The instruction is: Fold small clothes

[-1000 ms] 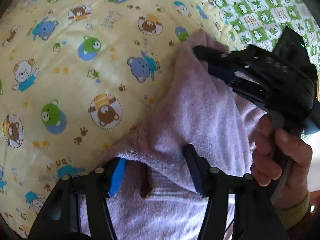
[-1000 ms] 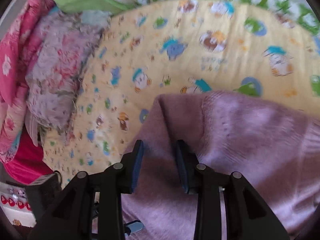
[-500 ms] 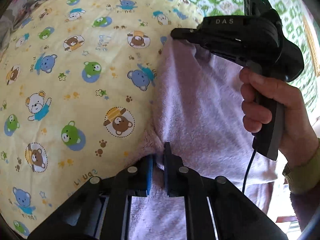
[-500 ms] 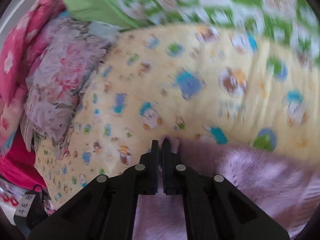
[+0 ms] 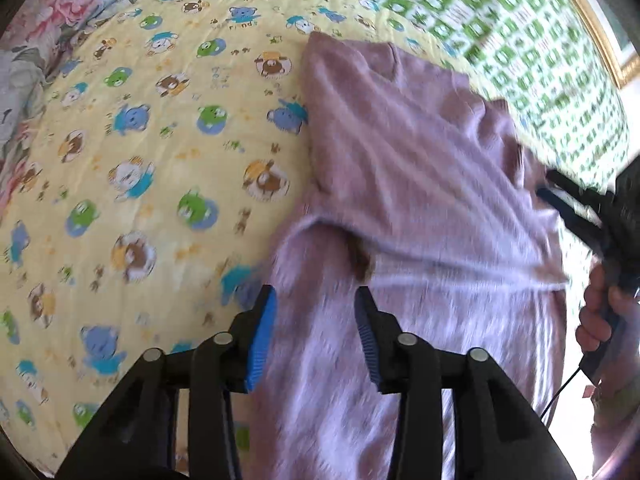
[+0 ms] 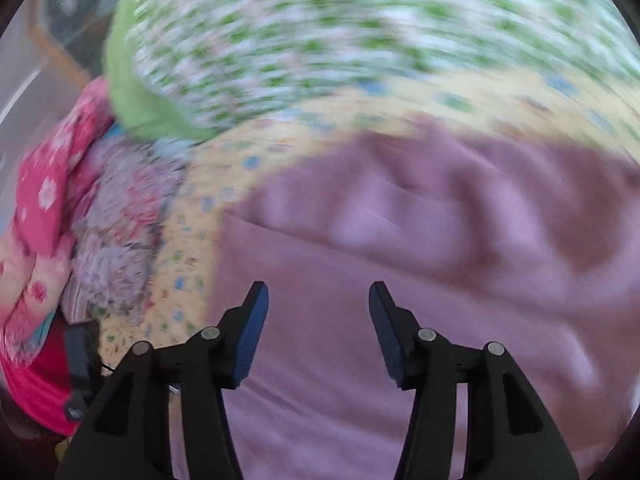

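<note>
While both jaws stood apart, the left hand-held gripper (image 5: 314, 334) and right hand-held gripper (image 6: 318, 330) hovered released over the fuzzy lilac garment (image 5: 420, 208), folded on the yellow bear-print bed sheet (image 5: 160, 160).

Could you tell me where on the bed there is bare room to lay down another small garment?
The yellow bear-print quilt lies bare to the left of the lilac garment, up to the floral bedding at the far left. The green patterned sheet beyond looks free too. It is crowded around the garment, with both grippers over it.
</note>
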The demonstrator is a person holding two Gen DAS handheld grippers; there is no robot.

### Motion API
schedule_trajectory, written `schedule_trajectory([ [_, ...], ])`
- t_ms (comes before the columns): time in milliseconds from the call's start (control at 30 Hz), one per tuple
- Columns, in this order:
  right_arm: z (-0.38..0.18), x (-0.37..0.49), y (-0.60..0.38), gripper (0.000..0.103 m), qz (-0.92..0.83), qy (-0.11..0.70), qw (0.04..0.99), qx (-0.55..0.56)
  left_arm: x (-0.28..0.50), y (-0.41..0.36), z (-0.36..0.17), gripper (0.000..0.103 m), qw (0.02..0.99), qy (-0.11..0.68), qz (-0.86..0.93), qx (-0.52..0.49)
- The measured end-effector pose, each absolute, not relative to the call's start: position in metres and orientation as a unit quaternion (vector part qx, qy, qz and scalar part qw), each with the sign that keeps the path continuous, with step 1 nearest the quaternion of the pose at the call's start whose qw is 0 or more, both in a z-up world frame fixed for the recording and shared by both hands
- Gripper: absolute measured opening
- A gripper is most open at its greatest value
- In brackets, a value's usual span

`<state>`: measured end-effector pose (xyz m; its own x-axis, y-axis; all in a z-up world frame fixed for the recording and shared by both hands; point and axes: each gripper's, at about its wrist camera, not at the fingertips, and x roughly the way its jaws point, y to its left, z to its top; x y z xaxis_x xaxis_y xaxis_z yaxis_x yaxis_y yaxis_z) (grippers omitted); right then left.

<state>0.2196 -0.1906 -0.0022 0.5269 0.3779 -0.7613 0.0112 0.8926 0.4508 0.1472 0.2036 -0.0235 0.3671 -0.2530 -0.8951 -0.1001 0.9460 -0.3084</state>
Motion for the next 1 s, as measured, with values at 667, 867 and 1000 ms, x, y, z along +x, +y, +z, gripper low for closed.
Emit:
schedule_trajectory([
  [667, 0.024, 0.011, -0.29, 0.053, -0.051, 0.458, 0.856, 0.234, -0.002, 0.205, -0.028, 0.061, 0.784, 0.611, -0.07, -0.079],
  [867, 0.014, -0.064, -0.278, 0.054, -0.04, 0.486, 0.845, 0.221, -0.055, 0.186, -0.035, 0.066, 0.767, 0.629, -0.108, -0.068],
  [1000, -0.005, -0.11, -0.276, 0.054, -0.043, 0.504, 0.825, 0.252, -0.088, 0.18, -0.053, 0.066, 0.747, 0.649, -0.131, -0.066],
])
